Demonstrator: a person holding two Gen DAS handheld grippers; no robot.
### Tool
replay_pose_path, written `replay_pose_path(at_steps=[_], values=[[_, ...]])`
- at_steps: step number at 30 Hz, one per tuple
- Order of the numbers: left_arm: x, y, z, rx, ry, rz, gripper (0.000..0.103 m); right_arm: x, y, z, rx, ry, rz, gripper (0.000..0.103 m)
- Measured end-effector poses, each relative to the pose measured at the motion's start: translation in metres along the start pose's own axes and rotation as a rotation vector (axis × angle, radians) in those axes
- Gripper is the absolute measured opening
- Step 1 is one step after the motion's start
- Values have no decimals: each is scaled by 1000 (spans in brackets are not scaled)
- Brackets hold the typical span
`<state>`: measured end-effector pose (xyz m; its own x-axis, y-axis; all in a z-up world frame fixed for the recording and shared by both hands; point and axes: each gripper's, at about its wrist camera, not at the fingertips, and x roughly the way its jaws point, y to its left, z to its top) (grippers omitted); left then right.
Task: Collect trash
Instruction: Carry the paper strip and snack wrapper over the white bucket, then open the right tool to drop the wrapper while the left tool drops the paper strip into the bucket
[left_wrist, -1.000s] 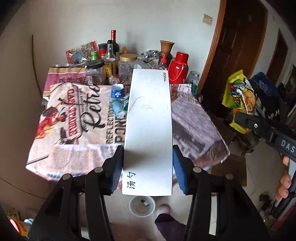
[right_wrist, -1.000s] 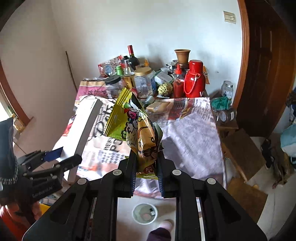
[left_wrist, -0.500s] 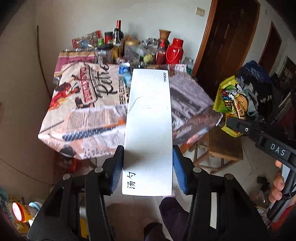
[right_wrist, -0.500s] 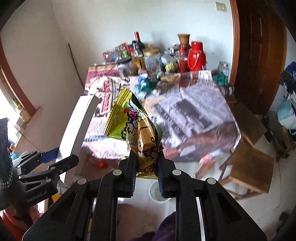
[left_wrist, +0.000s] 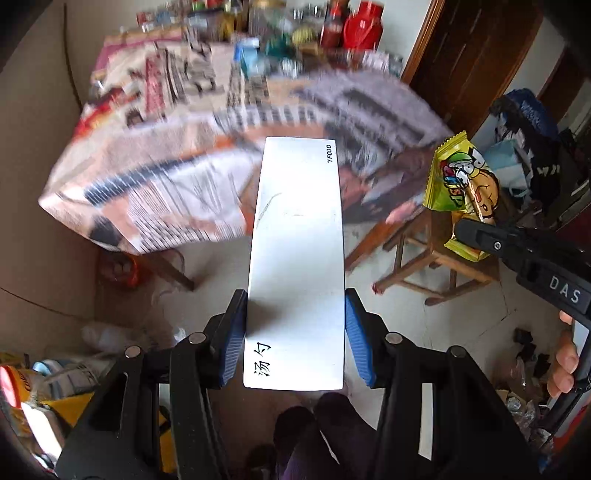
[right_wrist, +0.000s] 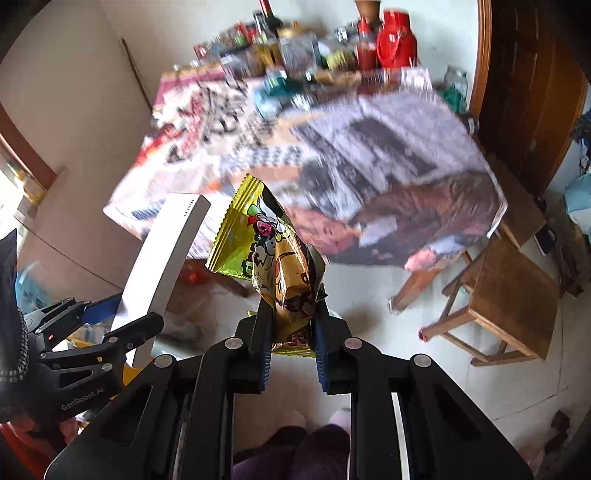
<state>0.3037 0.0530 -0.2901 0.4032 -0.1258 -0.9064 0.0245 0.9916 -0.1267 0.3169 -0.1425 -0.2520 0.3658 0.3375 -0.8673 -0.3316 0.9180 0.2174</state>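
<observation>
The left gripper (left_wrist: 295, 332) clamps its blue pads on the two long edges of a long flat white box (left_wrist: 297, 240) with black handwriting, held out level so it stays steady. The right gripper (right_wrist: 291, 325) pinches the crumpled lower end of a yellow-green cartoon snack wrapper (right_wrist: 266, 251), which stands upward and fans open above the fingers. Both pieces of trash are in the air, clear of the newspaper-covered table (left_wrist: 155, 177), probably bound for a bin not seen here. Blurred bottles and jars crowd the table's far edge. A wooden stool (right_wrist: 509, 299) stands on the tiled floor to the right, near the table's corner, a likely obstacle.
</observation>
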Motion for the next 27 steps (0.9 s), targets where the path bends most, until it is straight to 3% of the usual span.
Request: replay_pose_path(at_steps=[14, 27], values=[[222, 9, -41, -62, 225, -6, 50, 174, -68, -58, -9, 226, -28, 18], [418, 48, -102, -127, 417, 0, 50, 344, -100, -97, 78, 306, -8, 18]])
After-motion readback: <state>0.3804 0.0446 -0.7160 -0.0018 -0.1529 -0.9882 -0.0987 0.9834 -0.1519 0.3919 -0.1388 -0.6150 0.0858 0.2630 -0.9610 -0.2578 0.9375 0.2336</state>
